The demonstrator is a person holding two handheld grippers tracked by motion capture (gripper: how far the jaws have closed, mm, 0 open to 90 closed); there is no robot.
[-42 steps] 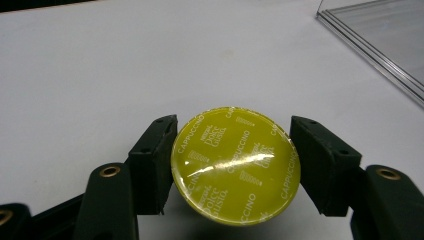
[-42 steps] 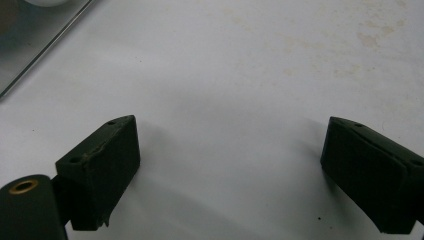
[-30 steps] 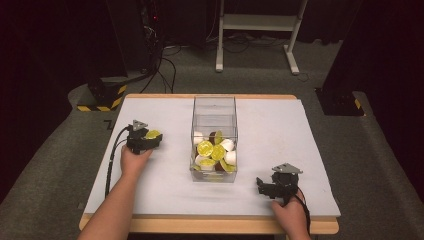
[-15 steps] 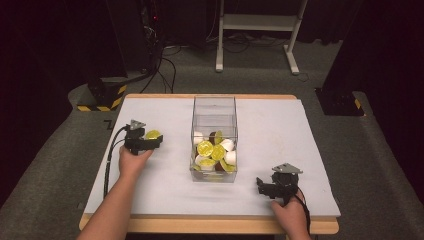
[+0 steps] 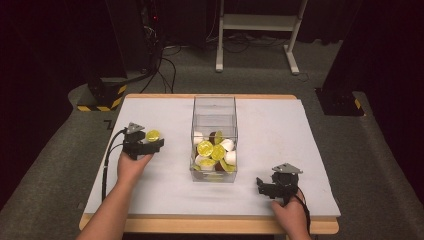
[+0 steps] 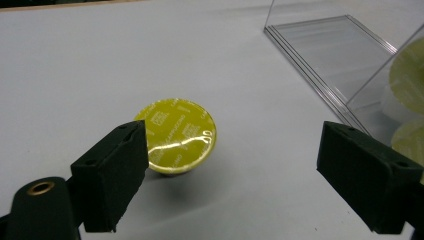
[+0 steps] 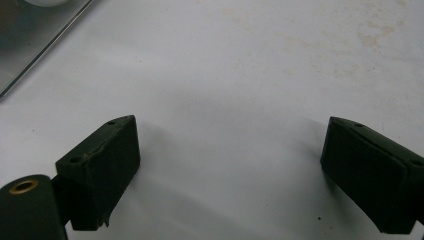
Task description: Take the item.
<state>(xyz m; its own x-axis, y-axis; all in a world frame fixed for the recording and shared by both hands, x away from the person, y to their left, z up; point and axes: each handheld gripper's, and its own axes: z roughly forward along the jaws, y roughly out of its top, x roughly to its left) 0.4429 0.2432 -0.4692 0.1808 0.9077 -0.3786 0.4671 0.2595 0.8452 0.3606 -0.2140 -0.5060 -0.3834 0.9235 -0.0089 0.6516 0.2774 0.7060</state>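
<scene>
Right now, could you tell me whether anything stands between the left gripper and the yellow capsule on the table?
Nothing visible does: the left gripper has open jaws, and the yellow capsule sits on bare table just beyond them.

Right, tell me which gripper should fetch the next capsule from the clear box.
Probably the left. The left gripper has just opened, leaving a yellow capsule standing on the table, and it is close beside the clear box. The right gripper, also open, sits nearer the table's front edge.

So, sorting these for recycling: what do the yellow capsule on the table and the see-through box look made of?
Capsule: the lid looks like glossy printed foil, since it glints; the body is hidden. Box: likely clear rigid plastic such as acrylic, judging by its transparent flat walls.
</scene>
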